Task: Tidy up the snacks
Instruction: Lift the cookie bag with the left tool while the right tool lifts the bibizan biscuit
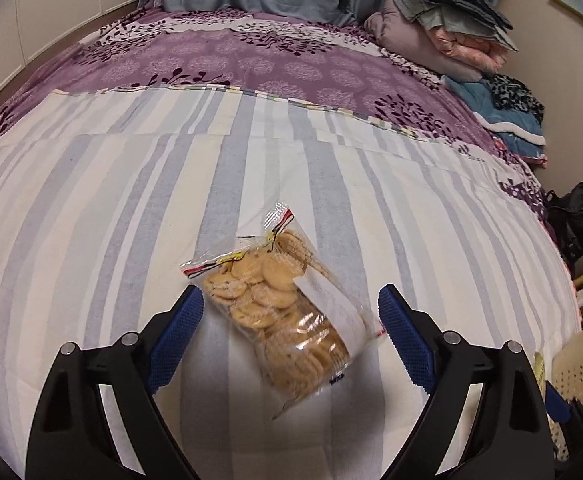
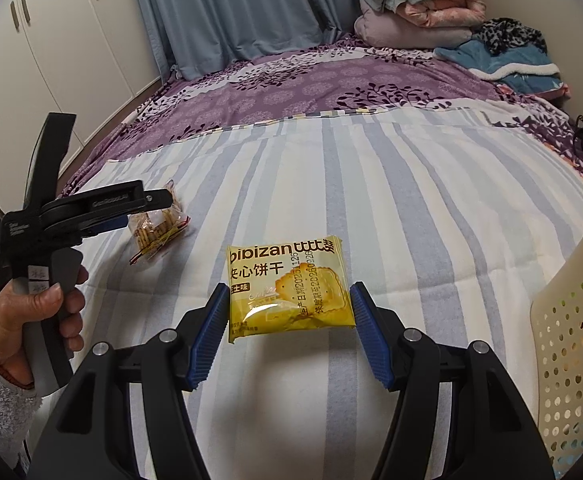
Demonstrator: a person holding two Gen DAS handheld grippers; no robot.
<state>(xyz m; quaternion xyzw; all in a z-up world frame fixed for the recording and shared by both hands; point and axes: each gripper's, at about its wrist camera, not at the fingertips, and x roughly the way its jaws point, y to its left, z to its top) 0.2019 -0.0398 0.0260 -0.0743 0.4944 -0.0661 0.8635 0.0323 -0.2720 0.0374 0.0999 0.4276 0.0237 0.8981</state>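
Close in, the right gripper (image 2: 289,312) has its ribbed blue pads pressed on both side edges of a flat yellow foil biscuit packet (image 2: 287,286), which hangs level above the bed, printed face up. That edge-on pinch looks chosen to carry a thin, slippery packet without crushing the biscuits inside. Just off to its right stands a cream perforated plastic basket (image 2: 571,320), the likely place for the snacks.

Over to the left gripper (image 1: 291,320): its jaws stand wide apart, blue pads clear on both sides of a clear plastic bag of round golden cookies (image 1: 275,304). No pad touches it. The bag is slightly blurred and lies diagonally between the fingers, crimped red-striped end pointing away; whether it rests fully on the bed I cannot tell. From the right wrist view it sits just under the tip of the left gripper, over the striped sheet and well left of the yellow packet, with the person's hand (image 2: 39,312) wrapped round the handle, a fleecy white sleeve at the wrist.

Under everything runs the white and grey-blue striped bedsheet (image 1: 131,200), soft and flat. Beyond it, a purple floral bedspread (image 1: 251,60), then a stack of folded quilts and blankets (image 2: 423,8) in the far corner against blue-grey curtains (image 2: 231,8).
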